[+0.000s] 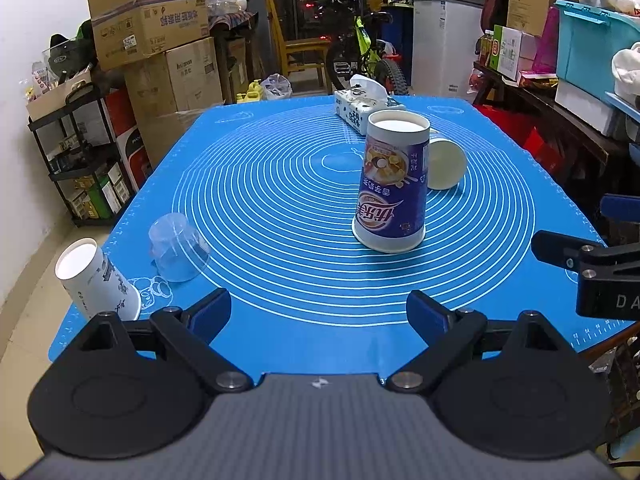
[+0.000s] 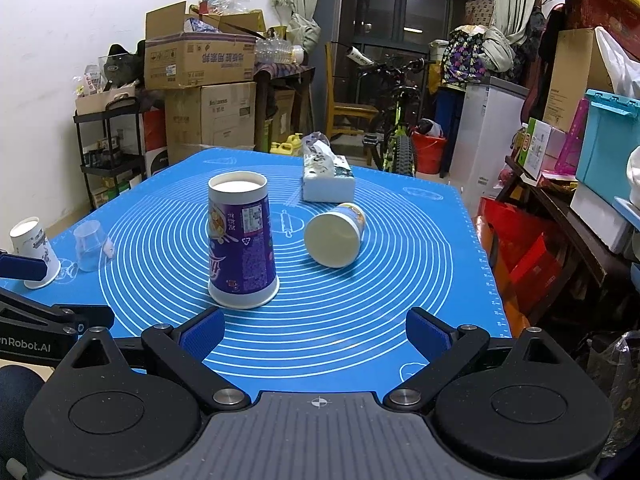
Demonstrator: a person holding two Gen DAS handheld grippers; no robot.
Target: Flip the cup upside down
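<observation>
A tall purple paper cup (image 1: 390, 184) (image 2: 241, 240) stands upside down on the blue mat (image 1: 280, 208) (image 2: 380, 300), wide rim down. A smaller paper cup (image 1: 445, 164) (image 2: 335, 235) lies on its side just behind it, mouth facing me. A white printed cup (image 1: 98, 278) (image 2: 34, 252) and a clear plastic cup (image 1: 178, 248) (image 2: 91, 245) stand upside down at the mat's left edge. My left gripper (image 1: 320, 312) is open and empty, short of the purple cup. My right gripper (image 2: 316, 330) is open and empty, just right of the purple cup's base.
A tissue box (image 1: 362, 108) (image 2: 328, 178) sits at the mat's far side. Cardboard boxes (image 1: 152, 28), a black shelf (image 1: 84, 160), a bicycle (image 1: 368, 52) and a loaded side table (image 2: 568, 200) surround the table.
</observation>
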